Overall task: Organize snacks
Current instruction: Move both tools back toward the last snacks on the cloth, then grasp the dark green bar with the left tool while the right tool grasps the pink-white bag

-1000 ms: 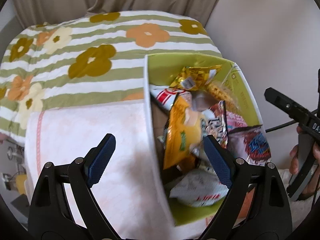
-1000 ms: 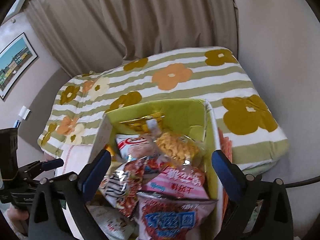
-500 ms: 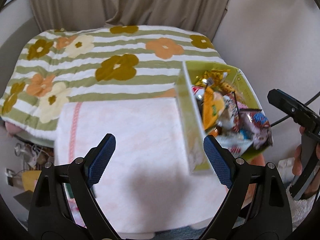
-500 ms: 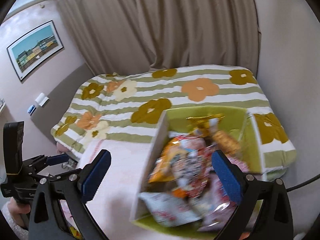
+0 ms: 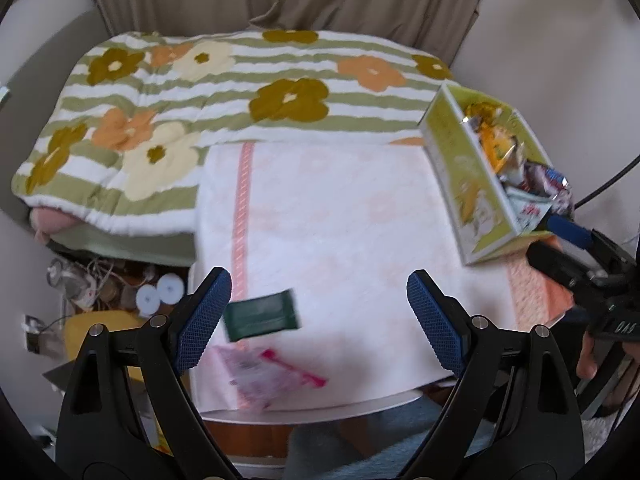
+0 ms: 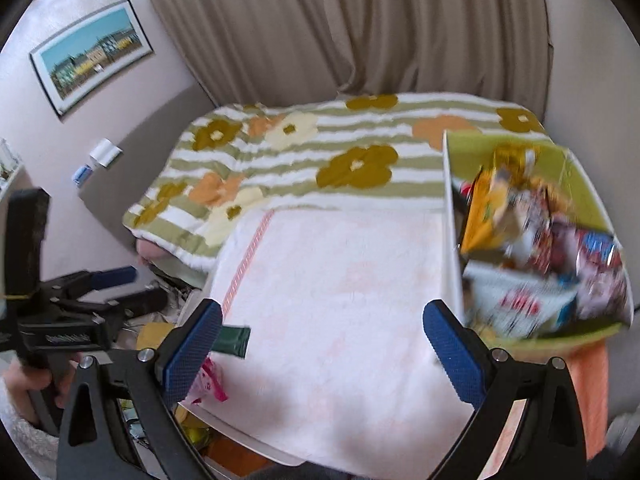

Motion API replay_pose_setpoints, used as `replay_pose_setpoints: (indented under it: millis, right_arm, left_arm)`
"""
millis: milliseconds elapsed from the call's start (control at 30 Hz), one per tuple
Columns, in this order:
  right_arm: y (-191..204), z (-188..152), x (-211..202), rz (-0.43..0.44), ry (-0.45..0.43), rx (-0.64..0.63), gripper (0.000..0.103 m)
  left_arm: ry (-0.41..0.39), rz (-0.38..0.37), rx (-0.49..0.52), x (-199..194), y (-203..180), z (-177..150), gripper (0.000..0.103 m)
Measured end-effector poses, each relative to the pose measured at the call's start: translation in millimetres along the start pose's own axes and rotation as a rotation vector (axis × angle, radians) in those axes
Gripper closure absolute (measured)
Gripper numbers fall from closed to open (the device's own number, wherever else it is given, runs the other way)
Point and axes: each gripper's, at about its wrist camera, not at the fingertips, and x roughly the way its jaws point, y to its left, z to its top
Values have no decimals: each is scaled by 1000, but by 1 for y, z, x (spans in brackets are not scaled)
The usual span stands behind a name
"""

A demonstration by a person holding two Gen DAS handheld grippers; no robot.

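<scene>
Bedding comes first by size: a thick quilted cover (image 5: 224, 92), striped green and white with large mustard, orange and cream flowers, lies over the bed against pleated taupe curtains (image 6: 360, 28). A framed landscape print (image 6: 90, 54) hangs on the pale wall at the left of the right wrist view.

Nearer the cameras stands a worktop (image 5: 320, 406) with a pale rounded edge, covered by a white terry towel (image 5: 340, 220) with a faint peach pattern and one woven pink stripe.

At the towel's right end sits a rectangular lime-green cardboard box (image 5: 464, 160), open-topped, packed with crinkled foil and plastic snack packets (image 6: 532, 240) in yellow, gold, red and white; details are blurred.

Two loose snacks lie on the towel's near left part, apart from each other: a flat dark green wrapper (image 5: 262, 314), oblong, and nearer the edge a translucent pink-patterned packet (image 5: 260, 372) with a magenta strip.

Left hand-held gripper (image 5: 318, 316): black frame, blue cross-hatched pads, jaws spread wide over the towel, nothing between them. Right hand-held gripper (image 6: 324, 350): same build, jaws equally wide apart, holding nothing, its right pad close beside the box wall
</scene>
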Motion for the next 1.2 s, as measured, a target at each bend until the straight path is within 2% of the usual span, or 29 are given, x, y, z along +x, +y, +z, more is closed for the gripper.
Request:
replay_pose_setpoints:
  millis: [200, 567, 767, 867, 933, 1033, 1200]
  right_arm:
    - [43, -32, 55, 109, 144, -37, 3]
    - [117, -92, 157, 323, 312, -211, 3]
    - [137, -108, 183, 317, 315, -269, 3]
    - [144, -115, 189, 322, 313, -275, 13]
    - [146, -117, 192, 320, 311, -280, 31]
    - [147, -120, 195, 329, 318, -284, 47]
    - [147, -123, 188, 317, 295, -324, 55]
  left_arm:
    - [31, 4, -11, 18, 46, -18, 14]
    - [125, 25, -35, 81, 92, -40, 14]
    - [165, 35, -36, 102, 100, -49, 14]
    - [177, 35, -23, 105, 99, -50, 14]
    - [181, 51, -9, 106, 99, -49, 14]
    - [186, 44, 7, 108, 101, -47, 14]
    - [202, 54, 59, 116, 97, -44, 14]
